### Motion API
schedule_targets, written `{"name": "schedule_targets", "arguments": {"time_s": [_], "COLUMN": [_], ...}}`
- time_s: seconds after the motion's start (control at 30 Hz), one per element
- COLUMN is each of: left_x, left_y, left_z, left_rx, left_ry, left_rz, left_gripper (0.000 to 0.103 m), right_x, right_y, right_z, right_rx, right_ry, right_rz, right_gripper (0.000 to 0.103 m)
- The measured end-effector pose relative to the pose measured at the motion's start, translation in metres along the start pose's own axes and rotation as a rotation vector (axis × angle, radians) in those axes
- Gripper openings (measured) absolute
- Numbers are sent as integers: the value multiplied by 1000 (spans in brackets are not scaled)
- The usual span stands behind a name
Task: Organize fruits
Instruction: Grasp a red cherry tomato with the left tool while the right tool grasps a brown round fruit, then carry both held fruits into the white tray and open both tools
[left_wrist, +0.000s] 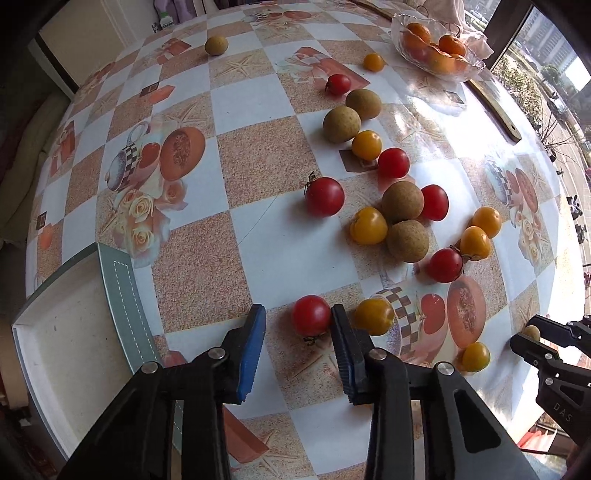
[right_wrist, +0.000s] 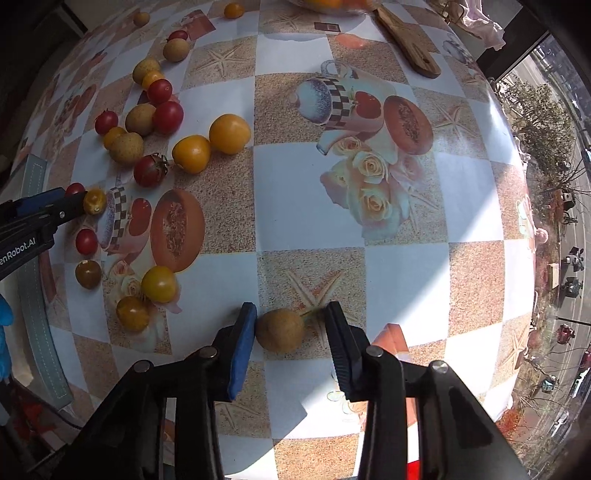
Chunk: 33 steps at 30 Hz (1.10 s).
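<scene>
Red tomatoes, yellow tomatoes and brown longans lie scattered on the patterned table. My left gripper (left_wrist: 298, 321) is open around a red tomato (left_wrist: 311, 315) that rests on the cloth against the right finger. A yellow tomato (left_wrist: 374, 316) sits just right of that finger. My right gripper (right_wrist: 291, 325) is open around a brown longan (right_wrist: 280, 329) that touches the blue left pad. The right gripper also shows at the right edge of the left wrist view (left_wrist: 524, 338).
A white tray with a green rim (left_wrist: 122, 295) sits at the table's left edge. A glass bowl of oranges (left_wrist: 436, 48) stands at the far right. A wooden board (right_wrist: 408, 40) lies at the far side. Fruit clusters (left_wrist: 399, 206) fill the middle.
</scene>
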<state>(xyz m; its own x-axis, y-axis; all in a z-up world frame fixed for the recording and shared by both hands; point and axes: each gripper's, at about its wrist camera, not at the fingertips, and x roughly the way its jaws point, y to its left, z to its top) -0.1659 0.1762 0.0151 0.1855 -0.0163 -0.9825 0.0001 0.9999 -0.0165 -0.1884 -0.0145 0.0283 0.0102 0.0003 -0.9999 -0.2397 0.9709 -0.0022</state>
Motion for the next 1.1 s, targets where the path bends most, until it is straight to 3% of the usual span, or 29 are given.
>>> {"name": "schedule_targets", "arguments": {"time_s": [0.03, 0.33, 0.6, 0.93, 1.1], "left_x": [-1, -30, -74, -87, -79], "left_y": [-1, 19, 52, 126, 168], "left_z": [1, 1, -17, -66, -94], "left_rx": [2, -121, -226, -394, -481], "left_ry": [0, -28, -92, -106, -86], "left_rz": [0, -62, -48, 48, 96], "left_gripper": [23, 23, 23, 23, 23], "right_x": [-1, -20, -39, -53, -56], "right_y": [0, -20, -5, 72, 137], "right_z": [1, 11, 26, 47, 63], "right_rx": [-1, 99, 53, -123, -225], "right_ry": [0, -1, -36, -49, -38], "right_rz": [8, 150, 190, 239, 277], "right_gripper": [29, 29, 29, 29, 29]}}
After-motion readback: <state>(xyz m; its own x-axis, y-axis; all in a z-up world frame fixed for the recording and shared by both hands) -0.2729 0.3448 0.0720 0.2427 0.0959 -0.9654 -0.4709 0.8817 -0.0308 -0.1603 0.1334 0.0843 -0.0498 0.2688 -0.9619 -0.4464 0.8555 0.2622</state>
